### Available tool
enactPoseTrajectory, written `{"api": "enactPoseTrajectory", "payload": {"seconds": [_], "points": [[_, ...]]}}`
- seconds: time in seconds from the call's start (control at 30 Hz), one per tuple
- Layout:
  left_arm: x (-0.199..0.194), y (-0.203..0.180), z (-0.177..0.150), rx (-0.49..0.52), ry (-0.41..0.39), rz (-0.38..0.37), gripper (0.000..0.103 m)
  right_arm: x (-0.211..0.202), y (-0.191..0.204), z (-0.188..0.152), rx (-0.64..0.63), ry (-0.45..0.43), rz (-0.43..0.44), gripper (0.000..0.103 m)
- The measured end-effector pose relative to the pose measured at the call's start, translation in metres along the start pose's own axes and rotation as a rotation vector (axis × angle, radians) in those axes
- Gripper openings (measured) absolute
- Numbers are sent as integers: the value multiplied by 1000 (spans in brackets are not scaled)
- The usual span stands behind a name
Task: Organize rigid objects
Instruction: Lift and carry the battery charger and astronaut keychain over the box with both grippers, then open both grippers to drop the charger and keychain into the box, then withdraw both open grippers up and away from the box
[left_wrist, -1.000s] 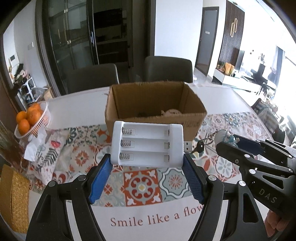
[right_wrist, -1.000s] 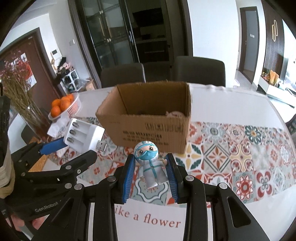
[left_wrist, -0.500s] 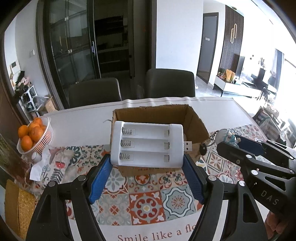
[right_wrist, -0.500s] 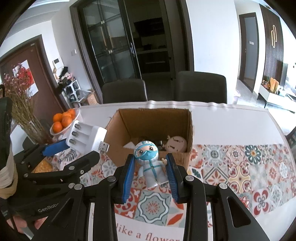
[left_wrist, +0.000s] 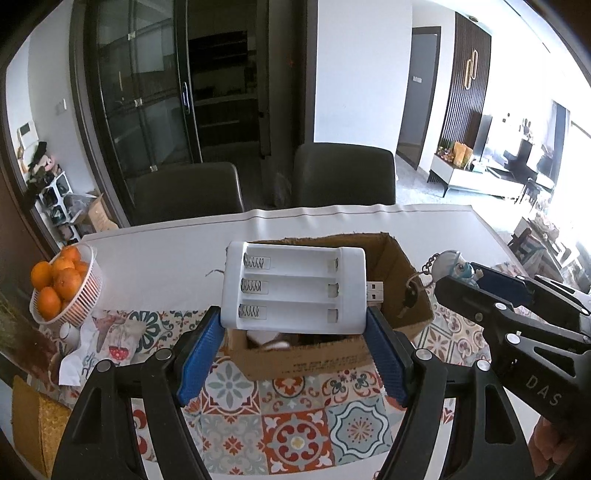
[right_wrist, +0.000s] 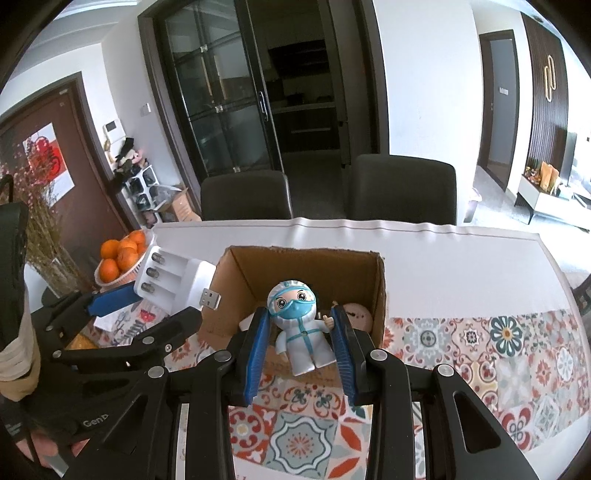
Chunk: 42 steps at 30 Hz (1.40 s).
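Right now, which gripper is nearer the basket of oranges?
Left. The left gripper, shut on the battery charger, is beside the basket of oranges; the right gripper, holding the figurine, sits farther right, over the cardboard box.

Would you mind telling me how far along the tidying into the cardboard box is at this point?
Partly done: the cardboard box already holds at least a round pale item. In hand: the left tool grips the white battery charger and the right tool grips the masked figurine, both held at the box opening. Left: releasing both inside.
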<state>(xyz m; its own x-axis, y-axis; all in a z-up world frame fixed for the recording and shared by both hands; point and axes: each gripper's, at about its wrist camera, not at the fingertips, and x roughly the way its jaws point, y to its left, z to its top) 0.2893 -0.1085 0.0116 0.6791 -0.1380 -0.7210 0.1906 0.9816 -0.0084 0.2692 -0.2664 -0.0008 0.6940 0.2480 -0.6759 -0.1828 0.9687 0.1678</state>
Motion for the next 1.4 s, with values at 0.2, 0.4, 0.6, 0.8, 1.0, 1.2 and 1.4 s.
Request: {"api": "enactPoseTrajectory", "payload": {"seconds": [0.2,0.4,0.6,0.8,1.0,1.2,1.4], "points": [[16,4,14,-7,23,-8,75,13,1,16,-7,6,-5,35],[35,12,27,-10,55,-9,75,31,1,30,-14,25,-8,35],[57,17,36,-4,95,-21,55,54,-2,39,-7,63,-9,35],[88,22,40,-23,170,-30,52,82,-9,40,11,121,-5,35],[103,27,38,-37,203,-7,51,105,-13,39,24,171,-11,35],[100,33,36,-43,196,29,51,112,-16,41,36,198,-59,44],[81,33,31,-49,160,45,55,99,-13,37,35,186,-83,44]]}}
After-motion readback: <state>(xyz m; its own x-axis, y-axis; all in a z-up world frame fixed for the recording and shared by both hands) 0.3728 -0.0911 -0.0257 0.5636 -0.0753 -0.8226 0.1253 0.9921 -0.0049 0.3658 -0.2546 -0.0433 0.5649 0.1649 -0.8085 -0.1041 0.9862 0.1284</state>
